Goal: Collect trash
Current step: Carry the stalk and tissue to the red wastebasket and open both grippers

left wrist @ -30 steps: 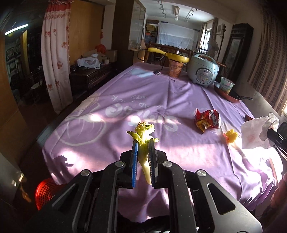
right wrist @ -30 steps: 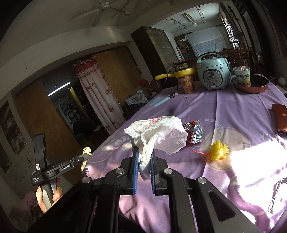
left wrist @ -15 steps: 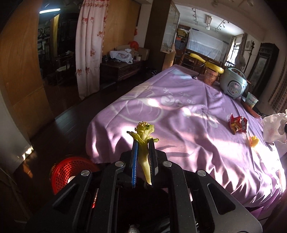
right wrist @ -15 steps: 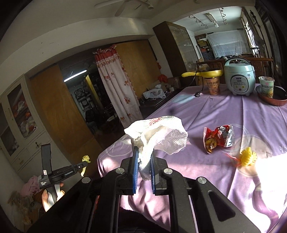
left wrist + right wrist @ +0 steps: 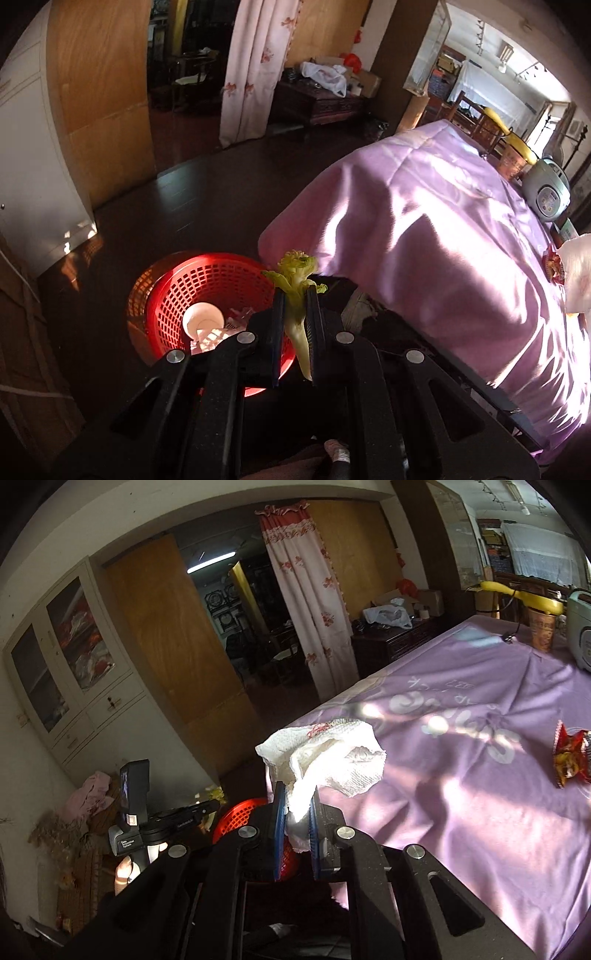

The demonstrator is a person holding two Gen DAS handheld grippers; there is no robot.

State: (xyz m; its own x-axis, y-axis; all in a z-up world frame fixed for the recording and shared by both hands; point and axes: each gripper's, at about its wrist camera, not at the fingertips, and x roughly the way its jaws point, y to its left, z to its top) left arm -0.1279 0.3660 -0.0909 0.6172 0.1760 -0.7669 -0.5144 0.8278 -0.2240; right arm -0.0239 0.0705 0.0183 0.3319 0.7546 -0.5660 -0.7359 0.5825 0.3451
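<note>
Perforated red plastic basket, crinkly paper tissue, seemingly quilted cloth.

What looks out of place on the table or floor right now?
One red snack wrapper lies crumpled on the purple tablecloth, uncollected. Otherwise nothing odd: the left gripper holds a vegetable scrap above the red basket, and the right gripper grips a crumpled paper towel.
</note>
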